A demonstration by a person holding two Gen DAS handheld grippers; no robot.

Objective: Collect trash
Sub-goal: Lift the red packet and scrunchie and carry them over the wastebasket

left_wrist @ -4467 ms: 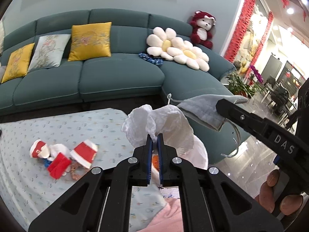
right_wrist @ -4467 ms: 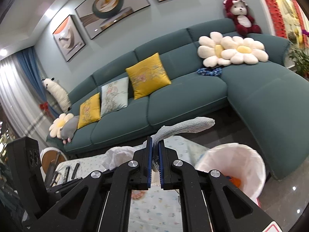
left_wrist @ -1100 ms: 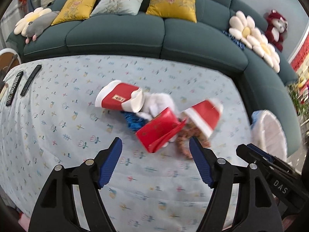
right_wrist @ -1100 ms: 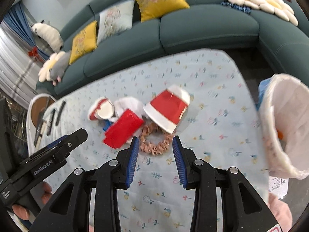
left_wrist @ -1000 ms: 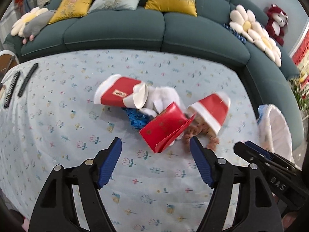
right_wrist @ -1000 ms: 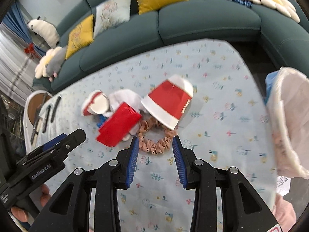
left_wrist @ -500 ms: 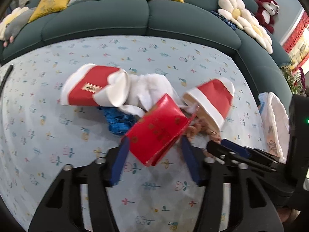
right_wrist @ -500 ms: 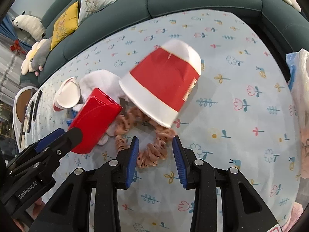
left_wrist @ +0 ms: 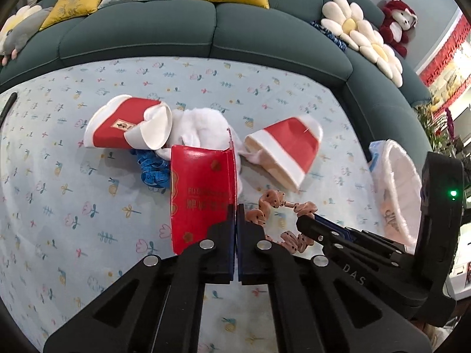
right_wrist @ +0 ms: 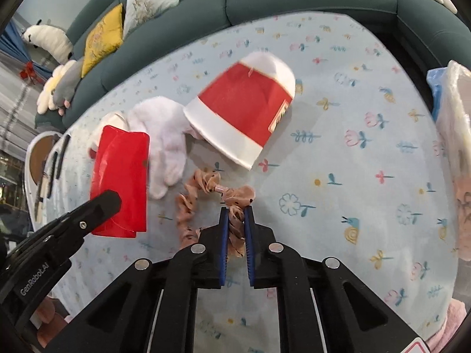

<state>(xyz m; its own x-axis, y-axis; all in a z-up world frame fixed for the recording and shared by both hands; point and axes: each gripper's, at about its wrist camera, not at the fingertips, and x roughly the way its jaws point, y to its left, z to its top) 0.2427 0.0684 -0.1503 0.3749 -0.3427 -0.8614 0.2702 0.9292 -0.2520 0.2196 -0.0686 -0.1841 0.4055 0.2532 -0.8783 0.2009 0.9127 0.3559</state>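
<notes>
On the flowered tablecloth (left_wrist: 73, 206) lies a pile of litter. My left gripper (left_wrist: 237, 206) is shut on the right edge of a flat red carton (left_wrist: 203, 194), whose far end is tilted up. My right gripper (right_wrist: 235, 210) has its jaws closing, and the pads press on a pink dotted scrunchie (right_wrist: 185, 206). Behind them lie two red-and-white paper cups on their sides (left_wrist: 288, 144) (left_wrist: 117, 123), a white tissue (left_wrist: 203, 123) and a blue tape measure (left_wrist: 153, 170). The left gripper's tip (right_wrist: 110, 198) shows over the carton (right_wrist: 123, 176) in the right wrist view.
A bin with a white liner (left_wrist: 397, 194) stands off the table's right edge. A teal sofa (left_wrist: 206, 35) with cushions curves behind the table. Remotes (right_wrist: 56, 158) lie at the far left end, near a small round side table (right_wrist: 35, 158).
Both grippers came down onto the pile. The left jaws went from wide to shut on the red carton, which has swung upright in view. The right jaws narrowed onto the scrunchie.
</notes>
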